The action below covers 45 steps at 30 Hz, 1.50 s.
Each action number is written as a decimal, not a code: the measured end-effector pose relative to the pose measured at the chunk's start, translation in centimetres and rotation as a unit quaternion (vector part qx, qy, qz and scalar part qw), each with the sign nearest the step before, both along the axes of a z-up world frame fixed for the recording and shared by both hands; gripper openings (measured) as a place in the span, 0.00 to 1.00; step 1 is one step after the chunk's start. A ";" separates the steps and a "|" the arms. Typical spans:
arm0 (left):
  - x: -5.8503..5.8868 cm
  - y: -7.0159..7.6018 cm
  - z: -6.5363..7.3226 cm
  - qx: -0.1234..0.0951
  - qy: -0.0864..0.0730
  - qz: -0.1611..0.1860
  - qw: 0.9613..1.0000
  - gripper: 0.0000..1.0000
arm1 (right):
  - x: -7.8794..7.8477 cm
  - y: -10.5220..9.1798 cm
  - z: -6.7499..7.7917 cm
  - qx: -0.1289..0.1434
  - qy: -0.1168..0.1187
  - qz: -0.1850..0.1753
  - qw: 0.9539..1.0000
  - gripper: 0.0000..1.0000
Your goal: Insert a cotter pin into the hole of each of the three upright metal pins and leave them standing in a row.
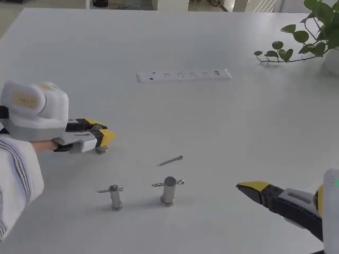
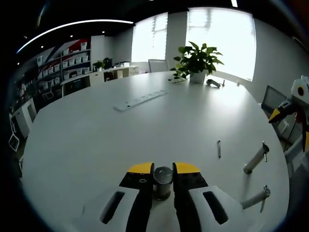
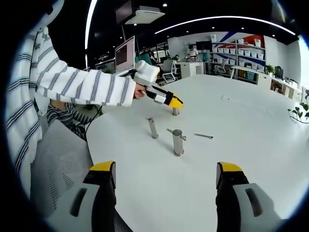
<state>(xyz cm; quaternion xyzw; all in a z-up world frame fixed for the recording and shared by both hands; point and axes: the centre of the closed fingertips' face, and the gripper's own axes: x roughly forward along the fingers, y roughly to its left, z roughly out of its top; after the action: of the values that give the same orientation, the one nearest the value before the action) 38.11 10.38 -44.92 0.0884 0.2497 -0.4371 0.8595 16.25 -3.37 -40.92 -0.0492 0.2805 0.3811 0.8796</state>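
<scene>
Metal pins: two of the three (image 1: 168,191) stand upright side by side on the surface (image 1: 228,132), each with a cotter pin (image 1: 168,183) through its hole. The third pin (image 2: 162,181), apart to their left, is clamped between the left hand-held gripper (image 2: 163,168) jaws, apparently unpinned. A loose cotter pin (image 1: 171,160) lies just behind the finished pair. The right hand-held gripper (image 3: 165,167) gapes wide, empty. Roughly two-thirds complete.

Left gripper (image 1: 104,139) (image 2: 162,170) low and level, jaws closed against both sides of pin (image 2: 162,180) standing upright between yellow tips. Left hand (image 1: 45,145) grips its handle; striped sleeve (image 1: 16,177) (image 3: 87,87) on forearm, arm outstretched. Right gripper (image 1: 253,189) (image 3: 166,170) well apart from pin, nearer person, jaws spread wide, holding nothing.
</scene>
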 end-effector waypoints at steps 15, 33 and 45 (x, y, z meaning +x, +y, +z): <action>0.0 -0.1 0.0 0.018 -0.020 -0.009 1.000 0.10 | 0.1 0.2 0.1 0.003 -0.001 0.003 1.000 0.82; -1.5 0.3 1.1 0.047 -0.031 -0.024 0.998 0.10 | 0.0 0.5 0.2 0.003 -0.005 0.009 1.000 0.82; -4.7 0.5 4.9 0.032 -0.047 -0.050 0.997 0.10 | -0.2 1.0 0.3 0.006 -0.012 0.017 1.000 0.82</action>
<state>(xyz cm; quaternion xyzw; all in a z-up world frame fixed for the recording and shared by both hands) 33.41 10.85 -39.97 0.1490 0.2178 -0.4664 0.8443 16.10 -2.42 -40.57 -0.0532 0.2662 0.3972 0.8767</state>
